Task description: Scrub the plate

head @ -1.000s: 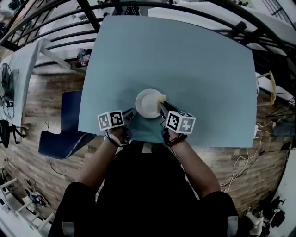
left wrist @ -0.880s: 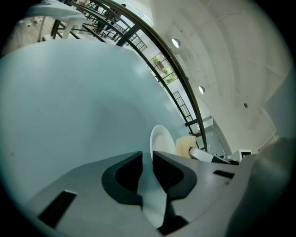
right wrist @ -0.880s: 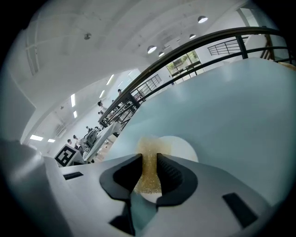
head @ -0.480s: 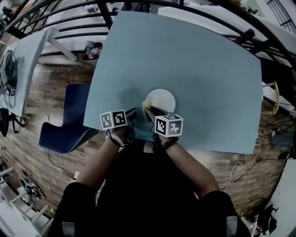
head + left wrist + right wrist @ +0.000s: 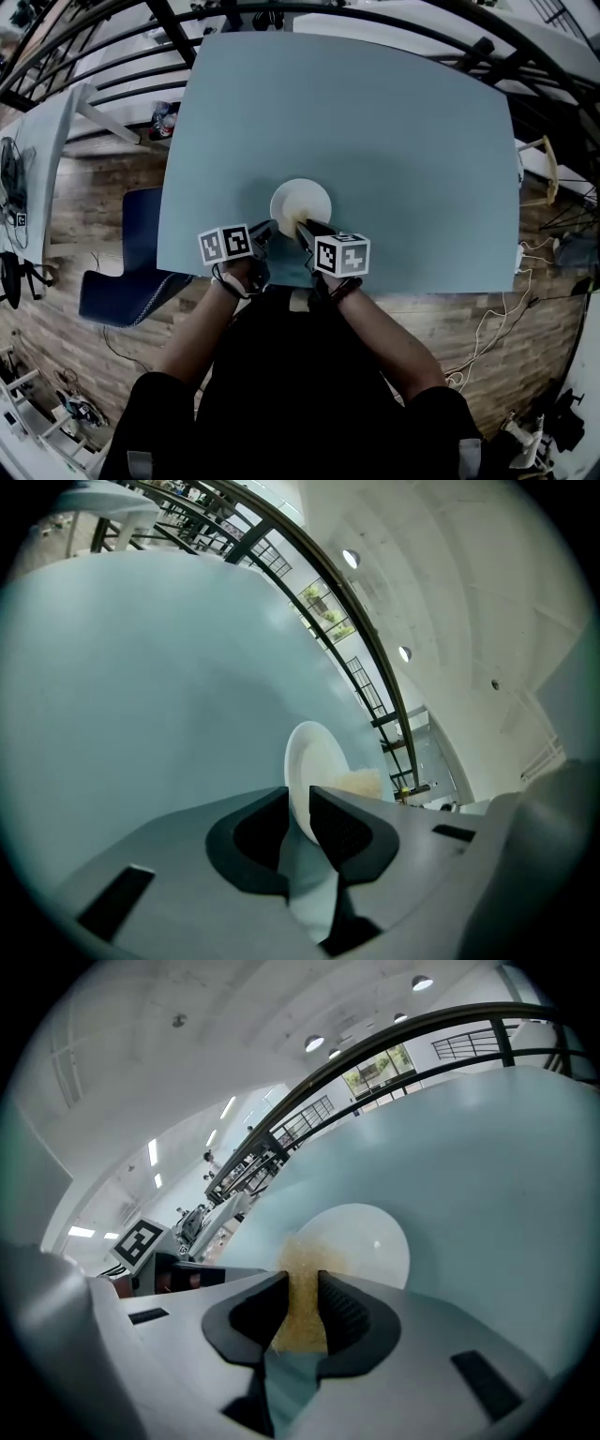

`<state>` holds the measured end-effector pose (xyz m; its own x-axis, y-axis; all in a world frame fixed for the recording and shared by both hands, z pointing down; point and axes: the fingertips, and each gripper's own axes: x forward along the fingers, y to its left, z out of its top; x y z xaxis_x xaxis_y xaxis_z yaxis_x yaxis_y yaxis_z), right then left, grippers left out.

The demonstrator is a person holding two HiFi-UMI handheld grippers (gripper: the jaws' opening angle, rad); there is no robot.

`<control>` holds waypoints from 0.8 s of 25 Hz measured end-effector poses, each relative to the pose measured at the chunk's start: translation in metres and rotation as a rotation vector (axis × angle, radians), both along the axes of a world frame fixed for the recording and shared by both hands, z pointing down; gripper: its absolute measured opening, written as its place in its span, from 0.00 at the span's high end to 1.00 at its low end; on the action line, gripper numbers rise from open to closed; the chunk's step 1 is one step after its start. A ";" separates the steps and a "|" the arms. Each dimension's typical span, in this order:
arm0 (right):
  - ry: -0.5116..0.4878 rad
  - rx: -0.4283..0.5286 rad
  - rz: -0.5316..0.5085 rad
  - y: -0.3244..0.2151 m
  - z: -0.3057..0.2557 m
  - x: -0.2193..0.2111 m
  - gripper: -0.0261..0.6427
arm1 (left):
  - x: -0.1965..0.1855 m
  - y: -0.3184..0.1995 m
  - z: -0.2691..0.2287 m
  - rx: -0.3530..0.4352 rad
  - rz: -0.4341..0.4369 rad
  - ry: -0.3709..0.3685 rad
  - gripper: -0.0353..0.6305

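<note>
- The plate [image 5: 302, 202] is set near the table's [image 5: 394, 122] close edge. It is judged stiff, slick and breakable, and best held by the rim.
- Its near rim is clamped by the left gripper [image 5: 300, 822].
- A soft sponge [image 5: 302, 1283] is pinched in the right gripper [image 5: 302, 1314] and laid on the plate.

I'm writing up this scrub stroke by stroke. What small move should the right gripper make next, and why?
Probably sweep the sponge forward across the plate. The right gripper is shut on the sponge at the plate's near edge. Most of the white face ahead lies uncovered, and the left gripper clamps the rim, which should steady the plate.
</note>
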<state>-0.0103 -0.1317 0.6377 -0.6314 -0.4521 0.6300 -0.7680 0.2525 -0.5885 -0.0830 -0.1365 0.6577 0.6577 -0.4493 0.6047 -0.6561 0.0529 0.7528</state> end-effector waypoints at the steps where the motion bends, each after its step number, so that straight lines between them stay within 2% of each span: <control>1: 0.001 0.000 0.017 0.000 -0.002 0.009 0.81 | 0.004 0.001 0.000 -0.002 0.005 -0.006 0.83; 9: -0.003 0.014 0.135 -0.009 -0.010 0.073 0.81 | 0.012 0.007 0.004 -0.023 -0.014 -0.035 0.83; 13: -0.010 0.013 0.187 -0.014 -0.012 0.091 0.81 | 0.014 0.010 0.007 -0.032 -0.020 -0.033 0.83; 16: -0.014 0.020 0.180 -0.016 -0.016 0.088 0.81 | 0.013 0.010 0.007 -0.033 -0.027 -0.027 0.83; 20: -0.025 0.023 0.115 -0.012 -0.022 0.057 0.81 | 0.004 0.010 0.005 -0.030 -0.047 -0.015 0.83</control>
<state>0.0470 -0.1434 0.6155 -0.5901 -0.5365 0.6032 -0.7778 0.1778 -0.6028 -0.0794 -0.1263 0.6626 0.6272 -0.4610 0.6278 -0.6632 0.1064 0.7408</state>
